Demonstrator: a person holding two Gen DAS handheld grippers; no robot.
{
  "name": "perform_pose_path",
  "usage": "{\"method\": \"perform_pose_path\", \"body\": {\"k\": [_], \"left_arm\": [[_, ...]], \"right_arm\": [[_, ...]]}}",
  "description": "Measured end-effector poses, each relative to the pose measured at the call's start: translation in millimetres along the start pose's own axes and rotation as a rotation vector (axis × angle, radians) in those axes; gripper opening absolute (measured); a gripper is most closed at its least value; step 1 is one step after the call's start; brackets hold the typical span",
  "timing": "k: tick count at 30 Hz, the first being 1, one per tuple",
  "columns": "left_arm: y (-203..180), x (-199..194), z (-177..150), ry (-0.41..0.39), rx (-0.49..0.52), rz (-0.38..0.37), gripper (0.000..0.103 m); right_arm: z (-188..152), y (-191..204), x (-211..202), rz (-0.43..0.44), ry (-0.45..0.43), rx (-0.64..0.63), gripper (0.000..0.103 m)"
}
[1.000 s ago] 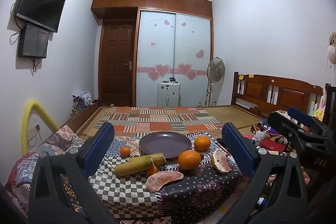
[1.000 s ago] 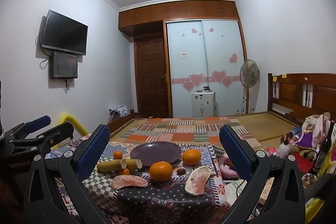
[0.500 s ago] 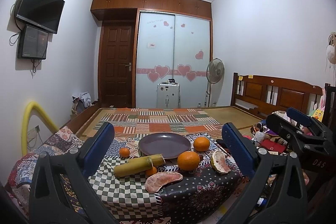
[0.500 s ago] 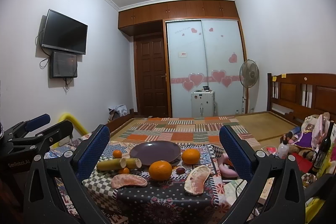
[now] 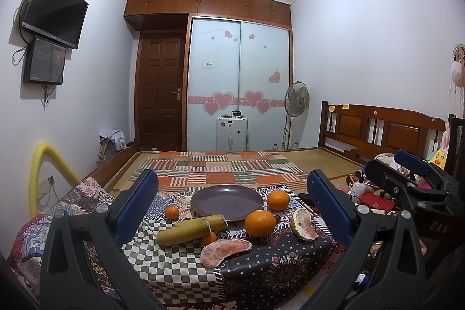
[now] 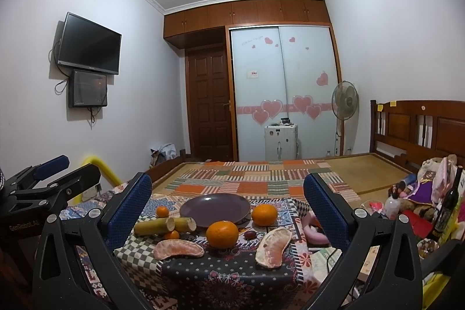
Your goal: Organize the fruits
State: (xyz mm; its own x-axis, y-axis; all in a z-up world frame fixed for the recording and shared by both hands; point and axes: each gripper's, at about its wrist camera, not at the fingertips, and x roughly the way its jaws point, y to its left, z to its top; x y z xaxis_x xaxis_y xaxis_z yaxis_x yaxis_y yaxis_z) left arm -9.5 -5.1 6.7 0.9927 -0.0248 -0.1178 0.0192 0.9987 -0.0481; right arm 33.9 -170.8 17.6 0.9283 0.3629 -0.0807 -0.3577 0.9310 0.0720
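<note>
Gaping wide, left blue-padded gripper (image 5: 232,205) held nothing; right blue-padded gripper (image 6: 228,204) likewise spread, both level, short of round purple plate (image 5: 226,202).

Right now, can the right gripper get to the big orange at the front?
Probably yes. The right gripper has its jaws wide open and empty, and the big orange sits in the open near the table's front edge, straight ahead, with only pomelo wedges beside it.

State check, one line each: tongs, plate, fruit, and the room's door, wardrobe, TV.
left tongs: open, holding nothing
right tongs: open, holding nothing
purple plate: bare, upright on the table
big oranges: whole, unpeeled, off the plate
pomelo segments: peeled, lying on the cloth
sugarcane piece: lying flat
door: shut
wardrobe doors: shut
TV: off
</note>
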Motion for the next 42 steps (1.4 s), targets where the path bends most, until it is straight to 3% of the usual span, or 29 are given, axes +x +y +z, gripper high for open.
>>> {"method": "perform_pose_path", "body": {"k": [37,42], "left_arm": [[6,8,-5,0.008,-0.005,0.007,0.103],[11,19,-13,0.03,-0.01,0.004,0.103]], "right_arm": [[-8,6,12,0.019,0.015,-0.016,0.103],[-13,6,23,-0.011,0.038,-0.037,0.103]]}}
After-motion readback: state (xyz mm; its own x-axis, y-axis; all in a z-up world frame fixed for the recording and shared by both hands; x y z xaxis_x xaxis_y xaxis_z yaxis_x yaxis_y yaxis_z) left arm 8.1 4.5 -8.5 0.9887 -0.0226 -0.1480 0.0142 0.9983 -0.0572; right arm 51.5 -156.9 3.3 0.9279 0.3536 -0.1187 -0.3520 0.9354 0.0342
